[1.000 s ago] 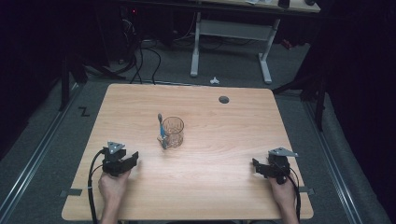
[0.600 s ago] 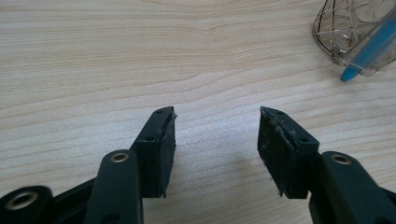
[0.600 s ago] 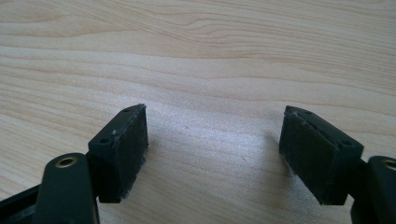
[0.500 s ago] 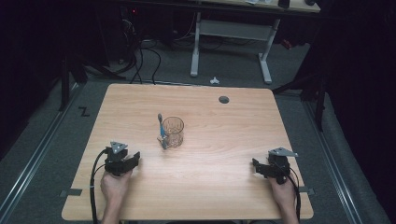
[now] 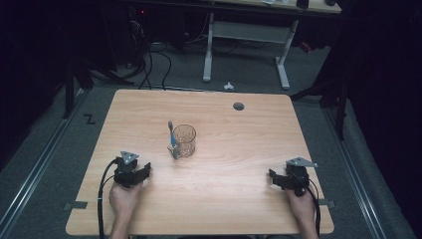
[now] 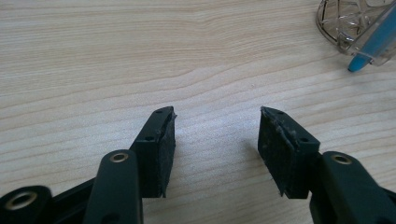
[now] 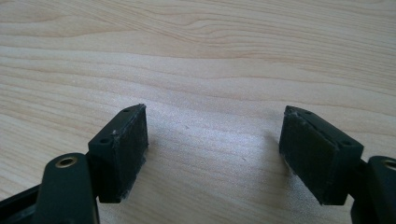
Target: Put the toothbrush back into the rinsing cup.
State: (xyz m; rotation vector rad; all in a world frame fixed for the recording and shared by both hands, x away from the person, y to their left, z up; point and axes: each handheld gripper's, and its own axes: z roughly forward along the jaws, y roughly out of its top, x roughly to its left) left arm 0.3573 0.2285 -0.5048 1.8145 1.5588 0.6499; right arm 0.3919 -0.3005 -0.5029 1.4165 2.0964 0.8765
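Since a second ago we have only nudged the left gripper (image 5: 144,173) a little toward the glass (image 5: 184,141) and the pen (image 5: 172,140) leaning on it mid-table, the right gripper (image 5: 272,178) unmoved, both spread empty, nothing grasped yet.

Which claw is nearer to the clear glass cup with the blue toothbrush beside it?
Left. The left claw sits just below-left of the clear glass cup, open on the wooden table. The right claw rests open much farther off, near the table's right edge.
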